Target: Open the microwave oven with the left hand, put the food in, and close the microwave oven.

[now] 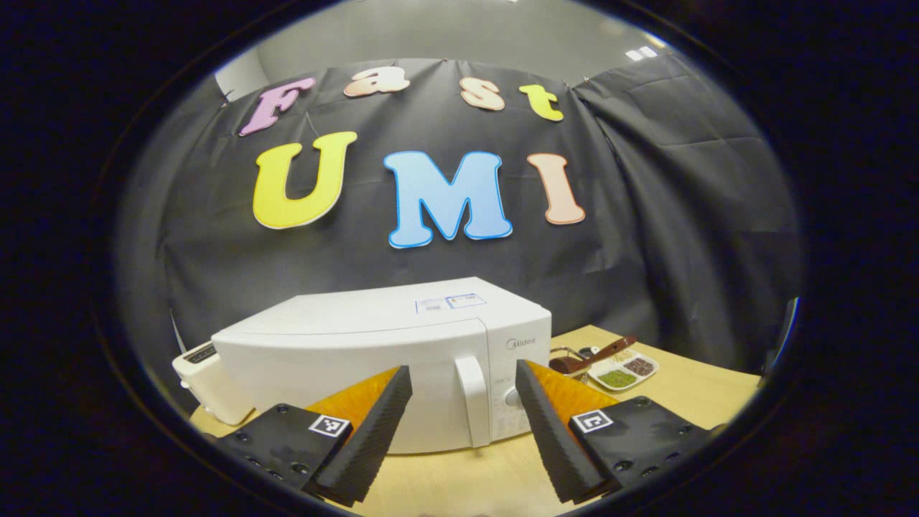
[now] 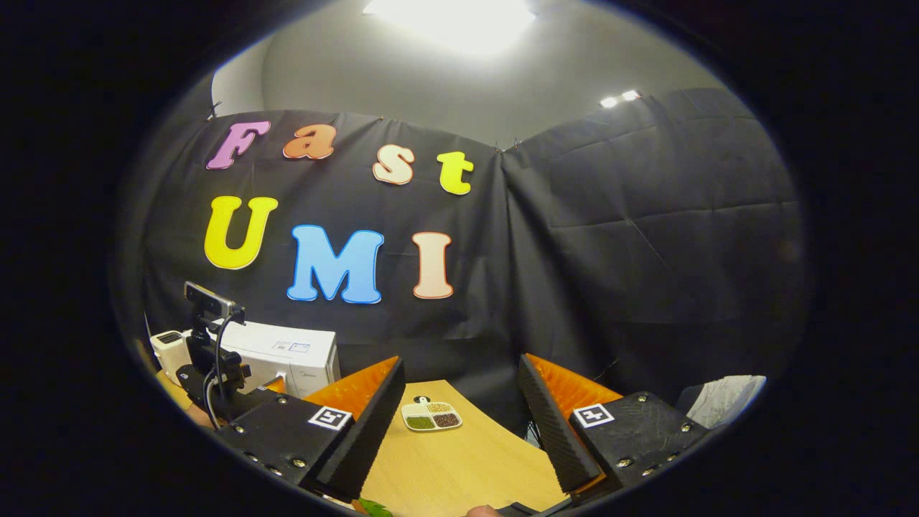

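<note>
On the tabletop [image 1: 459, 474] the microwave oven [image 1: 388, 352] sits with its door shut; the left tool [image 1: 463, 398] is spread apart near its handle [image 1: 474, 402]; nothing is done yet; the right tool [image 2: 459, 409] is apart too.

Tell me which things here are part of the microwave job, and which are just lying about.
Job: microwave, its door handle, left claw open before it.
Lying about: toaster, divided dish of grains, brown scoop.

left claw [image 1: 464, 379]: jaws apart | right claw [image 2: 461, 372]: jaws apart
</note>
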### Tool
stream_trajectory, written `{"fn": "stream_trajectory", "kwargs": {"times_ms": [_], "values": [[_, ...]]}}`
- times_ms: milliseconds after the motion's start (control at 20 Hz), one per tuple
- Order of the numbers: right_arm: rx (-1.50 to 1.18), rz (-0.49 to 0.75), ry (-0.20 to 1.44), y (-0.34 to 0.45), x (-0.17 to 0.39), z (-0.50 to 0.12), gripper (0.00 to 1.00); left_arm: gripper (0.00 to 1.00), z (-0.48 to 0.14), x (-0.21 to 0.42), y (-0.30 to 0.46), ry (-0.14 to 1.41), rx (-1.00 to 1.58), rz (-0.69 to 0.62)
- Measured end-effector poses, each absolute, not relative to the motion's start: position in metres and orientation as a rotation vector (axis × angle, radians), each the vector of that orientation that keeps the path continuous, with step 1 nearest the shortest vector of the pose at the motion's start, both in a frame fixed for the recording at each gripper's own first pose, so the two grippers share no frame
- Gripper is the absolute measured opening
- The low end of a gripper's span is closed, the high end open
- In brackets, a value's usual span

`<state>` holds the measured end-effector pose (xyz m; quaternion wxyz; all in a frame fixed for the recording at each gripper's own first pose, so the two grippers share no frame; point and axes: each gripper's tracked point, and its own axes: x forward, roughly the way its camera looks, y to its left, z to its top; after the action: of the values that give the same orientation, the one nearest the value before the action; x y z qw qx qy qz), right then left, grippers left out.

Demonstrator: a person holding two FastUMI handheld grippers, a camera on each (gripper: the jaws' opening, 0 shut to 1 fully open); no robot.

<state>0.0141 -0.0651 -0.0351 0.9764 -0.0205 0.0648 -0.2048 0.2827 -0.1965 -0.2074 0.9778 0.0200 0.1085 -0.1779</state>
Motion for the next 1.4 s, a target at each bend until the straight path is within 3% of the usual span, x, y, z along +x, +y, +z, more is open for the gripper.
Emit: {"fn": "stream_trajectory", "kwargs": {"times_ms": [300,500,550,650,850,1000,1050,1400], "values": [[-0.085,-0.509,0.145,-0.074,-0.010,-0.030,0.96,0.97,-0.253,0.304,-0.212,0.302,0.056,-0.381],[-0.087,-0.549,0.165,-0.079,-0.029,-0.033,0.96,0.91,-0.264,0.308,-0.220,0.319,0.053,-0.384],[-0.087,-0.553,0.169,-0.078,-0.033,-0.034,0.96,0.80,-0.263,0.309,-0.222,0.319,0.054,-0.388],[-0.093,-0.553,0.167,-0.077,-0.035,-0.032,0.96,0.71,-0.267,0.312,-0.222,0.322,0.070,-0.383],[-0.091,-0.551,0.172,-0.076,-0.035,-0.037,0.96,0.35,-0.270,0.311,-0.224,0.348,0.087,-0.382],[-0.072,-0.532,0.193,-0.071,-0.035,-0.046,0.96,0.31,-0.270,0.311,-0.222,0.369,0.047,-0.380],[-0.069,-0.520,0.195,-0.069,-0.034,-0.047,0.96,0.24,-0.268,0.311,-0.222,0.373,0.038,-0.380],[-0.062,-0.438,0.172,-0.073,-0.025,-0.046,0.96,0.15,-0.270,0.310,-0.220,0.423,0.054,-0.352]]}}
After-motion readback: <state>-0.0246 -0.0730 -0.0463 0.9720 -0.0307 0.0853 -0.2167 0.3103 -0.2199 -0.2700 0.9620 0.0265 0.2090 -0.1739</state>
